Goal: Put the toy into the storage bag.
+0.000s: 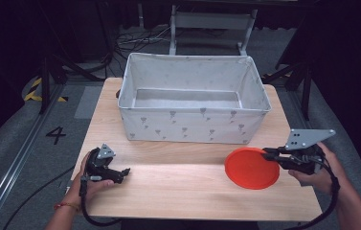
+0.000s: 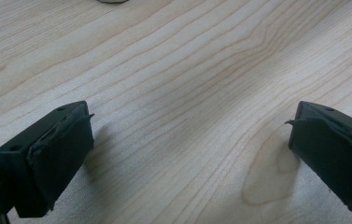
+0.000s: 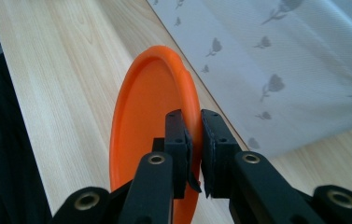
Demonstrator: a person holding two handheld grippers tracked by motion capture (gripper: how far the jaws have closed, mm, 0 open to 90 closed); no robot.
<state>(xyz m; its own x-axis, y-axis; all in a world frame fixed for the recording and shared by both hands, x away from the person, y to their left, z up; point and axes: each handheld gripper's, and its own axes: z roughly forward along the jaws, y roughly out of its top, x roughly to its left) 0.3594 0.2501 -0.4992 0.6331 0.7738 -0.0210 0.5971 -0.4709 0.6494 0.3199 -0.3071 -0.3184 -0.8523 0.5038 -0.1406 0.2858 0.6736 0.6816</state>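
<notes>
An orange plate [image 1: 252,167] hangs just above the wooden table [image 1: 178,191] at the right, held by its right rim. My right gripper [image 1: 267,154] is shut on that rim; in the right gripper view the jaws pinch the plate's edge [image 3: 188,100] with the plate [image 3: 141,121] seen edge-on. My left gripper [image 1: 124,172] rests low at the table's front left, pointing right. In the left gripper view its jaws stand wide apart over bare wood [image 2: 187,116], its fingers [image 2: 61,154] holding nothing.
A grey fabric bin [image 1: 193,125] with a flower print stands open at the back middle of the table, its side [image 3: 276,60] close behind the plate. Dark floor, cables and metal frames surround the table.
</notes>
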